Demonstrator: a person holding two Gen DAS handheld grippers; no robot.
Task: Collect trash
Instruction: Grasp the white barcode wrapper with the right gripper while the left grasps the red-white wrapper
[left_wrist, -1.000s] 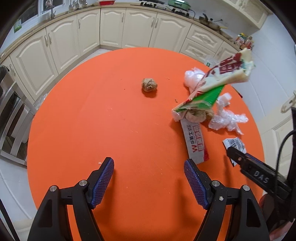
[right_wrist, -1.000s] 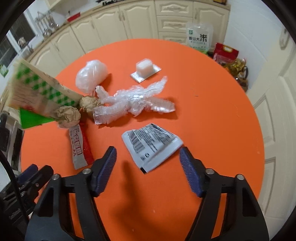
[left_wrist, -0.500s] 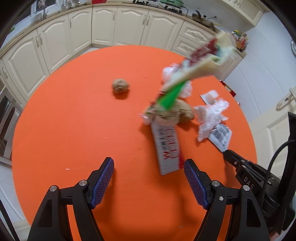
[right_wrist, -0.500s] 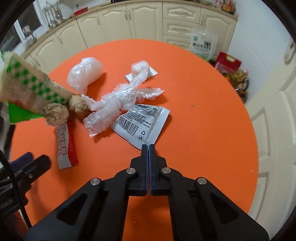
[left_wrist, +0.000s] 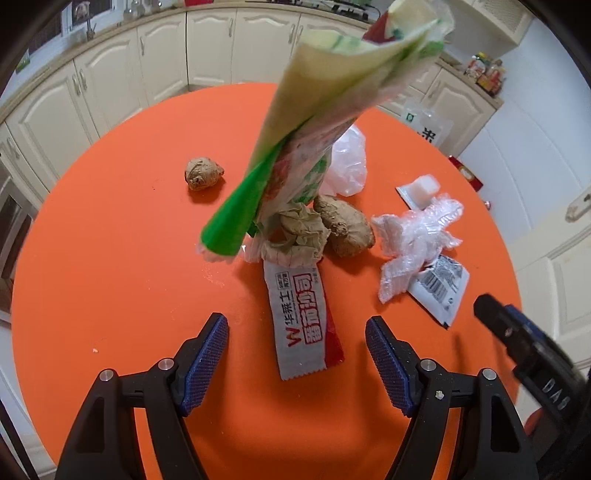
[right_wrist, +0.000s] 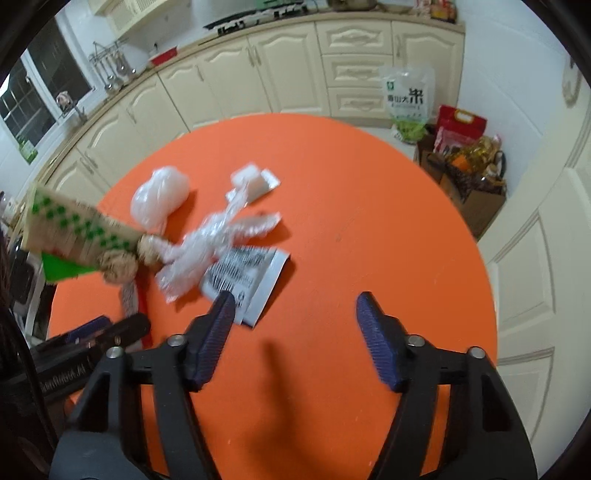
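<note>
Trash lies on the round orange table (left_wrist: 110, 258). A tall green and cream snack bag (left_wrist: 325, 110) stands tilted over crumpled brown paper (left_wrist: 295, 240) and a brown lump (left_wrist: 347, 225). A red and white wrapper (left_wrist: 303, 317) lies between my open left gripper's (left_wrist: 297, 354) fingers. A paper ball (left_wrist: 203, 173) sits apart at the far left. Clear plastic film (right_wrist: 207, 243) lies on a white printed sachet (right_wrist: 251, 277). My right gripper (right_wrist: 295, 332) is open and empty, its left finger over the sachet's near edge.
A white plastic bag (right_wrist: 159, 199) and a small blister pack (right_wrist: 255, 181) lie farther back. Cream kitchen cabinets (right_wrist: 295, 74) ring the table. A rice bag (right_wrist: 406, 99) and boxes (right_wrist: 465, 173) stand on the floor at the right, next to a door (right_wrist: 546, 258).
My right gripper was shut near the sachet's edge half a second ago and has opened and pulled back to the right. My left gripper has moved closer to the red and white wrapper.
</note>
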